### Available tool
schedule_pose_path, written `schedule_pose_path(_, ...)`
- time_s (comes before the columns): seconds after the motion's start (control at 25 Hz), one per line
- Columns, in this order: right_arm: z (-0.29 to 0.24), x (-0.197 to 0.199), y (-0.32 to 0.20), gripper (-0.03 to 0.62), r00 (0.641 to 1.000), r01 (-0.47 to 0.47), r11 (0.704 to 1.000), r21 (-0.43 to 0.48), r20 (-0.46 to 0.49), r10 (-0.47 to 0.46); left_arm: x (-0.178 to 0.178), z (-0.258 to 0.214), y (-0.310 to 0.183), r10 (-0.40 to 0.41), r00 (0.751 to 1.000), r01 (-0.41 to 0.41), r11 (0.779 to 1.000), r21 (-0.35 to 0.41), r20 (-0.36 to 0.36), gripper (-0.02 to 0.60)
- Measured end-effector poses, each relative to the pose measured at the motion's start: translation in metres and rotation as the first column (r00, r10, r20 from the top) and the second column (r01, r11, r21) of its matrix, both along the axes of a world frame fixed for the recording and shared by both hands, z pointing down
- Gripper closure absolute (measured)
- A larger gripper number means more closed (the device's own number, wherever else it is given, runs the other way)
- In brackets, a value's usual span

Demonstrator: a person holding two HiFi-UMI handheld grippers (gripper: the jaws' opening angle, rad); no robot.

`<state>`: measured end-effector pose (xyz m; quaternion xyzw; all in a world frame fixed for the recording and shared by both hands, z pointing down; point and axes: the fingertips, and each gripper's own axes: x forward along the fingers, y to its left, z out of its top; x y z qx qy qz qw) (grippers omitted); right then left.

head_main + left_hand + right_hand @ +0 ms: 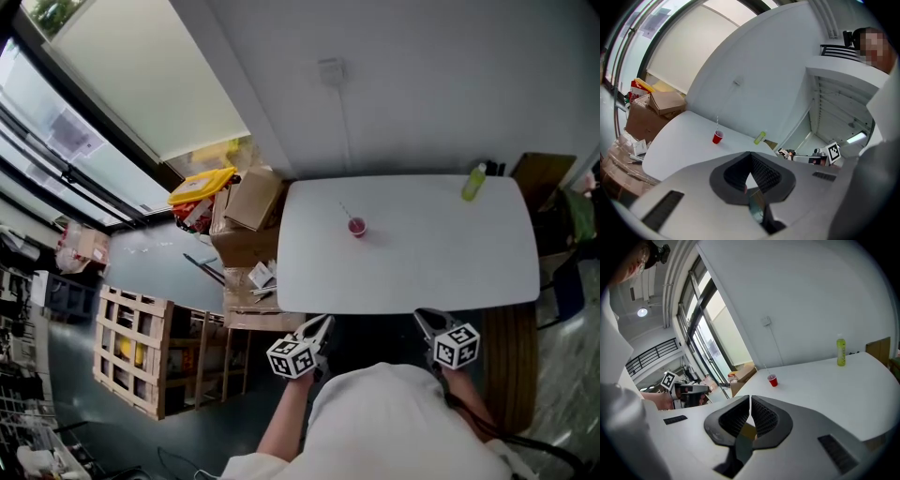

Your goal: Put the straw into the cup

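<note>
A small red cup (356,226) stands on the white table (422,262), toward its far left, with a thin straw (346,211) sticking up out of it. The same cup (718,137) with its straw (717,123) shows far off in the left gripper view, and the cup (773,380) again in the right gripper view. My left gripper (322,323) and right gripper (424,317) hover at the table's near edge, well short of the cup. Both are shut with nothing between the jaws, as the left gripper (750,153) and right gripper (750,397) show in their own views.
A green bottle (474,182) stands at the table's far right corner. Cardboard boxes (251,202) and a wooden crate (136,347) crowd the floor left of the table. A brown board (542,176) leans at the right. A white wall runs behind the table.
</note>
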<state>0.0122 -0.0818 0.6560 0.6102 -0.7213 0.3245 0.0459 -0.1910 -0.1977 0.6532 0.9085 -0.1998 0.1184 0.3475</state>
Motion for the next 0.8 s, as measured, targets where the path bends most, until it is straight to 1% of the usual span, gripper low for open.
schedule_pose_path(0.24,0.002,-0.018,-0.013,0.557,1.000,0.003,1.000,0.001,-0.004,-0.003,-0.002,-0.005,0.004,0.039,0.999,-0.039,0.999,0.003,-0.008,0.580)
schedule_pose_path(0.36,0.005,-0.022,-0.018,0.556,1.000,0.000,1.000,-0.005,-0.007,0.000,0.001,-0.003,0.004,0.082,0.997,-0.082,0.997,0.014,0.005,0.580)
schedule_pose_path(0.48,0.008,-0.025,-0.021,0.556,1.000,-0.006,1.000,-0.010,-0.001,0.006,0.003,-0.004,0.004,0.115,0.993,-0.115,0.993,0.020,0.003,0.580)
schedule_pose_path(0.8,0.004,-0.026,-0.029,0.556,1.000,-0.019,1.000,-0.007,-0.005,0.019,0.002,-0.009,-0.001,0.145,0.989,-0.145,0.989,0.014,-0.012,0.580)
